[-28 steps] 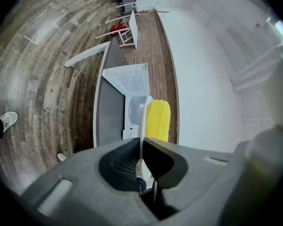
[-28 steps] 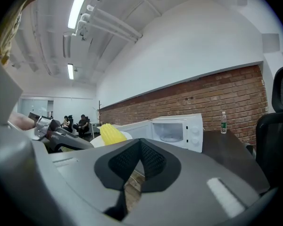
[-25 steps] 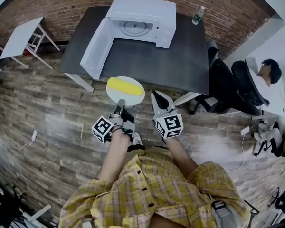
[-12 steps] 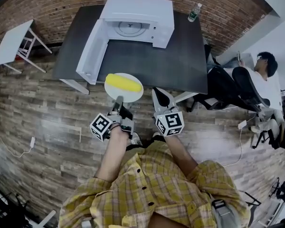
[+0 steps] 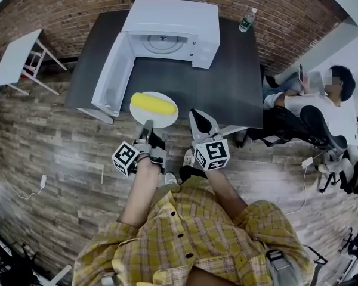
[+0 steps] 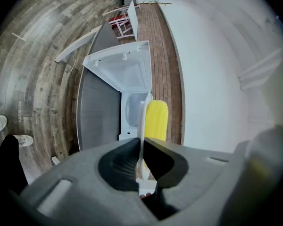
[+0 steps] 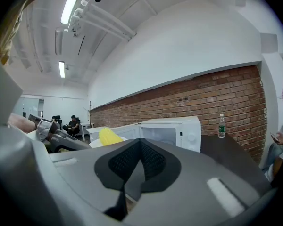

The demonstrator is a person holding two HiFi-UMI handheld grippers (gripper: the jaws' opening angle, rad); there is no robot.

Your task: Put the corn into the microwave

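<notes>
Corn (image 5: pixel 154 103) on plate (image 5: pixel 165 120); left tongs (image 5: pixel 147 127) clamp plate rim.

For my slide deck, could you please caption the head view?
Left tongs grip a plate bearing corn before the open microwave; right tongs shut, empty.

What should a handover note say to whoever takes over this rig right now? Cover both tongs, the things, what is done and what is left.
Left tongs: shut on the rim of the white plate, holding it level.
Right tongs: shut, empty, alongside.
Corn lies on the plate, at the near edge of the dark table.
Microwave stands at the table's back, door open, turntable bare.
Done: door open, plate with corn in hand.
Left: bring the plate in, set it on the turntable, let go.
</notes>
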